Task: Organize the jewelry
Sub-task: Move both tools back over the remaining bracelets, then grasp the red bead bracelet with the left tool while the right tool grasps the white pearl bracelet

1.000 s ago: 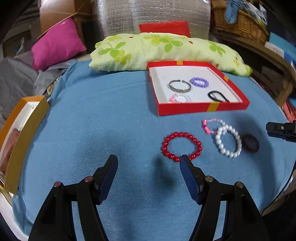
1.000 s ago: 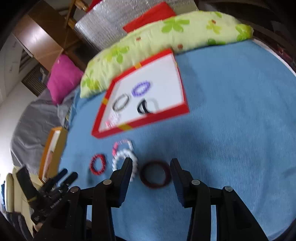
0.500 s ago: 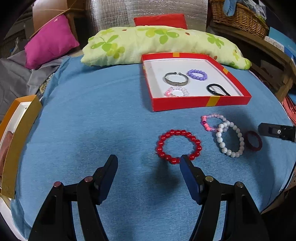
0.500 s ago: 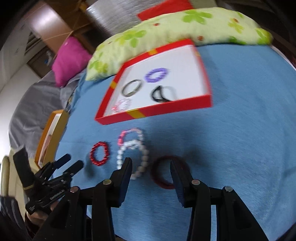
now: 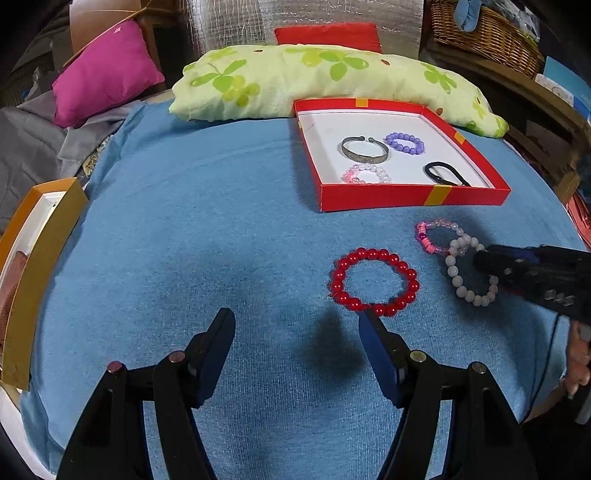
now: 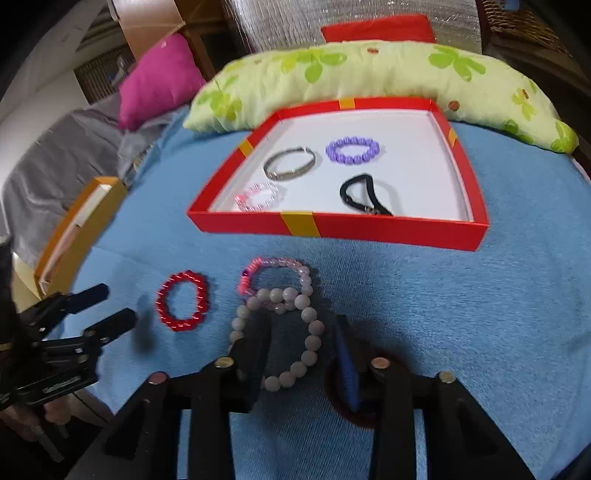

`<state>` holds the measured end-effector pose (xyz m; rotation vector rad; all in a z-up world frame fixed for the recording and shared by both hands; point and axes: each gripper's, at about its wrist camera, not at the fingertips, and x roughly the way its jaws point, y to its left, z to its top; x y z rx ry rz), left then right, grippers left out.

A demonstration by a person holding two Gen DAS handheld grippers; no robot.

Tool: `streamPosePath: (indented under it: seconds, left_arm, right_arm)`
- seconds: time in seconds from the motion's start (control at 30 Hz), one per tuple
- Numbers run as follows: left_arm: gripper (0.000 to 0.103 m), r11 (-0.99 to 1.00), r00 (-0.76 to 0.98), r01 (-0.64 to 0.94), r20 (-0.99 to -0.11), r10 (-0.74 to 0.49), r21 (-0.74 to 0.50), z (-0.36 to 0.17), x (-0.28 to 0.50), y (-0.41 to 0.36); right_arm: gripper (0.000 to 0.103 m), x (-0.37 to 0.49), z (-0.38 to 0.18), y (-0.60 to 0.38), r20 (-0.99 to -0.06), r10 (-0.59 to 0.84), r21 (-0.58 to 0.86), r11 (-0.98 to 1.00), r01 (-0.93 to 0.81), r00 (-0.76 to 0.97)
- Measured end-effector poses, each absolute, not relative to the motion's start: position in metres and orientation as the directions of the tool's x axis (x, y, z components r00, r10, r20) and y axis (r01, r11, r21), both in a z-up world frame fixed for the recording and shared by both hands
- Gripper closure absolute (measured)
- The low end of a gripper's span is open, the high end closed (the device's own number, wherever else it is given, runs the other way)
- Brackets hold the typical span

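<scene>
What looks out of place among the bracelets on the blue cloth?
The white bead bracelet lies over the pink bead bracelet, overlapping it, while the red bead bracelet lies apart. All three are outside the red box, where four pieces lie separately.

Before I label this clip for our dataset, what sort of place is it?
Probably a bedroom at home: a blue bedcover, a leaf-print pillow and a pink cushion, with a wicker basket behind.

Right gripper (image 6: 301, 341), jaws just closing, straddles white bead bracelet (image 6: 308, 334) on blue cloth (image 6: 461, 314).
</scene>
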<state>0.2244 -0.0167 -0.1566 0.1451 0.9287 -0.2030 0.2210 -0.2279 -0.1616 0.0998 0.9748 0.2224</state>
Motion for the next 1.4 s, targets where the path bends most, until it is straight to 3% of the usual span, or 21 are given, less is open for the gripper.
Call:
streamPosePath:
  seconds: [0.1,0.27,0.37,0.57,0.9,0.93,0.97,1.03,1.1,1.27,1.4]
  left_arm:
    - [0.033,0.970,0.575,0.241,-0.808,-0.126,0.020,-0.157,0.225,-0.017]
    - [0.032,0.965,0.567,0.263,-0.806,-0.168,-0.016,-0.156,0.225,-0.024]
    - [0.025,0.961,0.567,0.277,-0.804,-0.180,-0.020,-0.158,0.227,-0.032]
    - [0.024,0.950,0.559,0.308,-0.800,-0.216,-0.041,-0.162,0.234,-0.052]
    - [0.024,0.946,0.531,0.313,-0.810,-0.251,-0.088,-0.179,0.247,-0.068]
    - [0.029,0.944,0.535,0.314,-0.804,-0.260,-0.097,-0.178,0.246,-0.068]
    - [0.045,0.943,0.539,0.319,-0.799,-0.264,-0.097,-0.178,0.246,-0.068]
    - [0.066,0.938,0.535,0.336,-0.801,-0.268,-0.089,-0.179,0.245,-0.070]
    - [0.081,0.936,0.536,0.340,-0.800,-0.270,-0.088,-0.179,0.245,-0.069]
    - [0.093,0.933,0.536,0.345,-0.794,-0.286,-0.103,-0.177,0.244,-0.065]
    - [0.093,0.930,0.549,0.351,-0.781,-0.297,-0.106,-0.169,0.240,-0.063]
  right_arm:
    - [0.092,0.221,-0.167,-0.219,-0.825,0.160,0.095,0.985,-0.147,0.541]
    - [0.092,0.210,-0.152,-0.227,-0.786,0.174,0.115,0.984,-0.137,0.593]
    - [0.092,0.203,-0.138,-0.240,-0.747,0.208,0.174,0.978,-0.117,0.631]
    - [0.092,0.199,-0.121,-0.269,-0.677,0.256,0.302,0.952,-0.056,0.690]
    - [0.092,0.195,-0.110,-0.299,-0.631,0.247,0.369,0.930,0.005,0.735]
    - [0.092,0.194,-0.110,-0.301,-0.629,0.243,0.371,0.928,0.011,0.738]
    - [0.092,0.194,-0.110,-0.303,-0.628,0.242,0.373,0.928,0.013,0.740]
    - [0.092,0.193,-0.109,-0.306,-0.624,0.245,0.381,0.925,0.015,0.742]
    - [0.092,0.190,-0.108,-0.308,-0.621,0.241,0.381,0.924,0.019,0.746]
    - [0.092,0.189,-0.106,-0.310,-0.614,0.241,0.387,0.922,0.021,0.752]
    - [0.092,0.187,-0.105,-0.310,-0.602,0.250,0.399,0.917,0.015,0.758]
